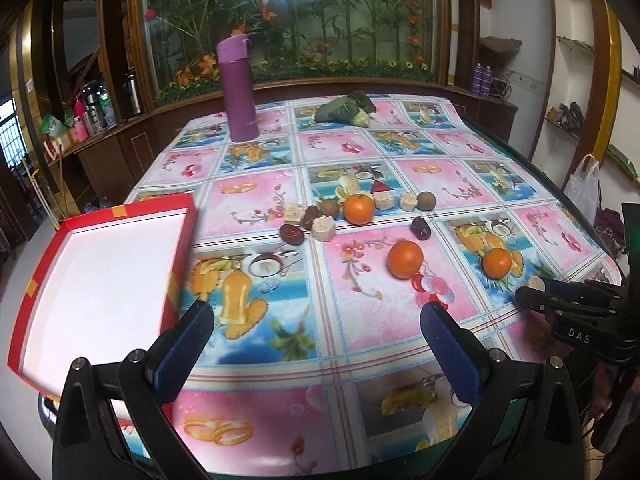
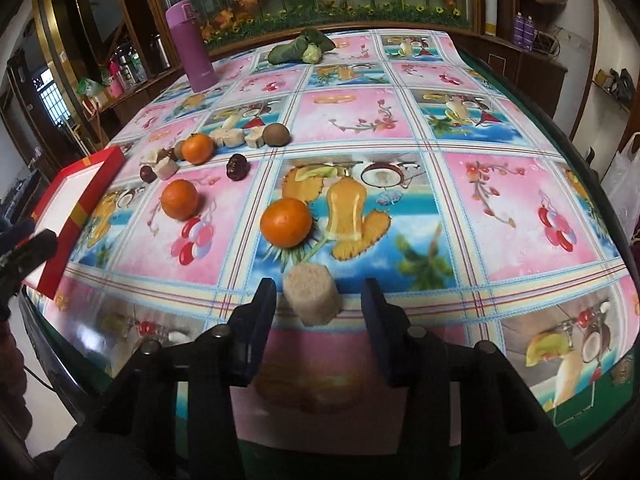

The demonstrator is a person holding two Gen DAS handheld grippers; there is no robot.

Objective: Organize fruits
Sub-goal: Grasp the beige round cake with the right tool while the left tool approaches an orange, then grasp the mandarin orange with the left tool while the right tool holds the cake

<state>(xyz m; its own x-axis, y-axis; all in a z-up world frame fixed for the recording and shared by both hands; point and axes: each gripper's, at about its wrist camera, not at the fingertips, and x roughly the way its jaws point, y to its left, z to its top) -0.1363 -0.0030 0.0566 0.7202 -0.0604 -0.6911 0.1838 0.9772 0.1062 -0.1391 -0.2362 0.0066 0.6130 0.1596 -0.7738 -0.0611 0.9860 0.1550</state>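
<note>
While the right gripper straddles a pale beige cylindrical cake near the table's front edge, its jaws sit partly closed with visible gaps on both sides of the cake, so nothing is clamped. Left gripper hangs wide open over the fruit-print plastic tablecloth, empty, just beside the red cardboard tray with white lining at the table's left edge; the tray is empty. Three round orange tangerines lie loose on the cloth: nearest one just beyond the cake, second to its left, third further back in a cluster of beige cakes, dark red dates and brown round fruits. Purple cylindrical flask stands upright at the far left; green leafy bundle lies at the far edge.
</note>
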